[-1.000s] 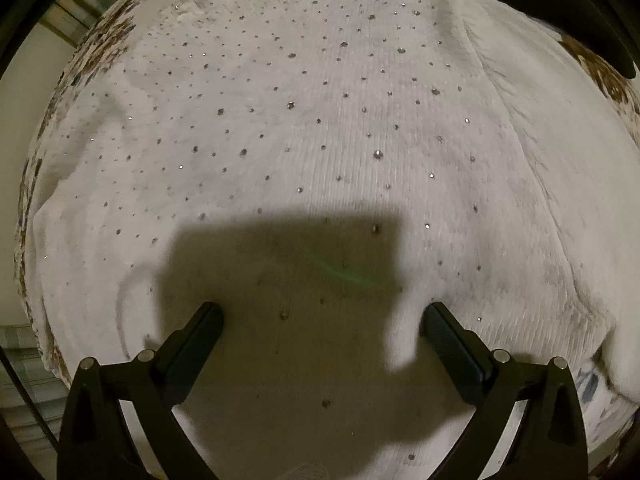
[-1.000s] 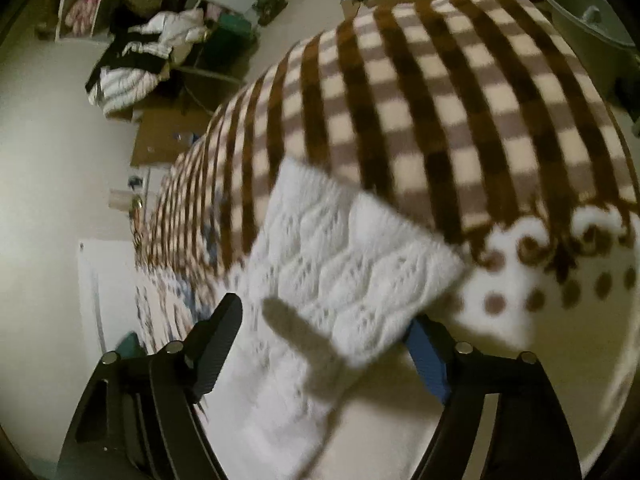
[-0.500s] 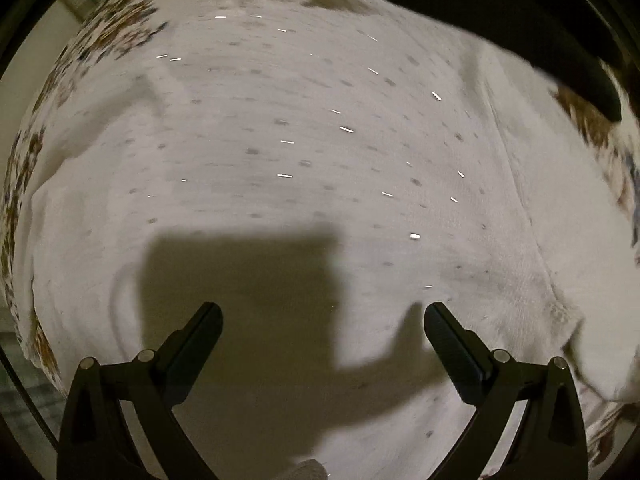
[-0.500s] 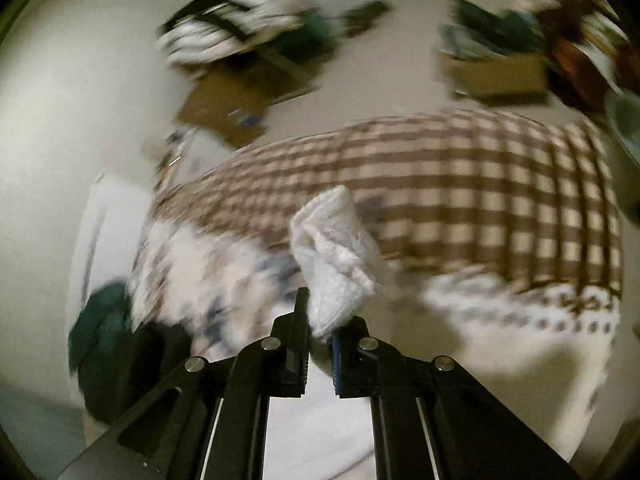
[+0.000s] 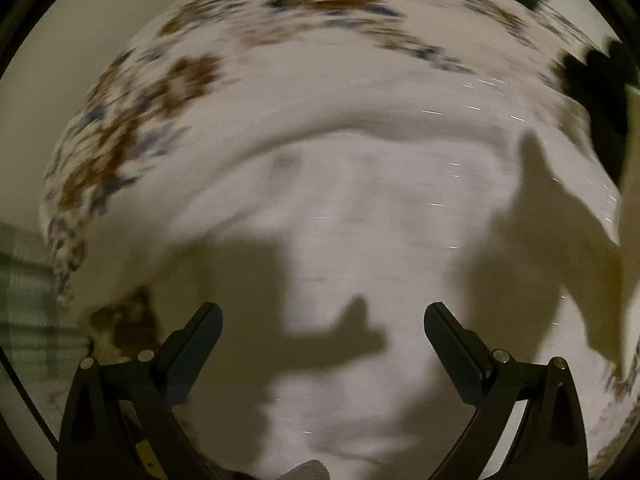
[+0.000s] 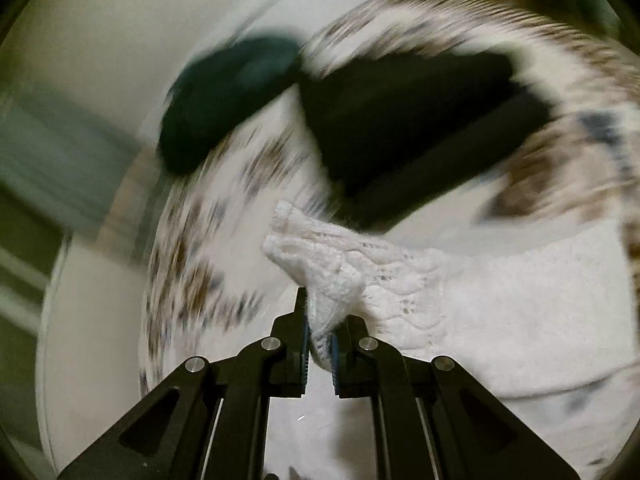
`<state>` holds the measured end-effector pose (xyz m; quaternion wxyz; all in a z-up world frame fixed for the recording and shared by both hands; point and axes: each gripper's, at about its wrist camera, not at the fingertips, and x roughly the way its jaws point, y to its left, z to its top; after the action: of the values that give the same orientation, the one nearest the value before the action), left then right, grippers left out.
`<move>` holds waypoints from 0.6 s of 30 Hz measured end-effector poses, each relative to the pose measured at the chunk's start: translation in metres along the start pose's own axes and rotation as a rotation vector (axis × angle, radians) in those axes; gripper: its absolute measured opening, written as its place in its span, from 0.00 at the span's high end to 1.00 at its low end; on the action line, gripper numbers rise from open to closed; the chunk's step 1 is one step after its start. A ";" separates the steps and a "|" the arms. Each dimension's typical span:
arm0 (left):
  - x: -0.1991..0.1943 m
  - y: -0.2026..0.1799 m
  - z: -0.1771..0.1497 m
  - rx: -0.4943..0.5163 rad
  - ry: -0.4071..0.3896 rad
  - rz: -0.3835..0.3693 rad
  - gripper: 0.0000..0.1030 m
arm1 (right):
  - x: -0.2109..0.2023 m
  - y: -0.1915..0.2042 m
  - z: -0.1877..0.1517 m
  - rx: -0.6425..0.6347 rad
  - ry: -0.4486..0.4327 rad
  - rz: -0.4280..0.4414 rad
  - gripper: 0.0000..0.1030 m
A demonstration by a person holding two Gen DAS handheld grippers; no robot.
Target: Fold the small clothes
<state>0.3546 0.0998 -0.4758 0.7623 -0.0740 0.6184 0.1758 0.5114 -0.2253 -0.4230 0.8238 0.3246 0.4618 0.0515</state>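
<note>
White sweater (image 5: 360, 240) fills most of left wrist view, spread flat on the floral bedspread (image 5: 132, 120), lying under and ahead of the left gripper (image 5: 322, 320). Its fingers (image 5: 192, 344) spread wide apart, nothing between them, hovering over the cloth; gripper shadow falls on the knit. In right wrist view the sweater (image 6: 520, 312) lies to the right, and its lacy knit cuff (image 6: 332, 272) is pinched between the fingers (image 6: 298, 340) of the right gripper (image 6: 319, 346), clamped tight on the fabric, cuff end sticking up past the tips. Bedspread (image 6: 192, 248) is white with brown and blue print. Black garment (image 6: 408, 120) lies on it beyond the cuff, dark green bundle (image 6: 224, 100) next to it at bed edge. Pale wall (image 6: 100, 32) behind. Both views heavily motion-blurred; sequin dots show as streaks, room details unreadable.
</note>
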 end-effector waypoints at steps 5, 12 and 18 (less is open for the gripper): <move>0.009 0.069 -0.022 -0.108 0.034 0.051 0.00 | 0.096 0.062 -0.096 -0.127 0.185 -0.020 0.92; 0.024 0.127 -0.034 -0.230 0.070 0.052 0.00 | 0.146 0.066 -0.188 -0.163 0.262 -0.091 0.91; 0.027 0.167 -0.046 -0.375 0.083 0.006 0.00 | 0.191 0.066 -0.205 -0.106 0.422 -0.040 0.66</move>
<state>0.2573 0.2445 -0.4943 0.7085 -0.2203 0.6060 0.2869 0.4714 -0.0001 -0.5978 0.7257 0.2536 0.6271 0.1260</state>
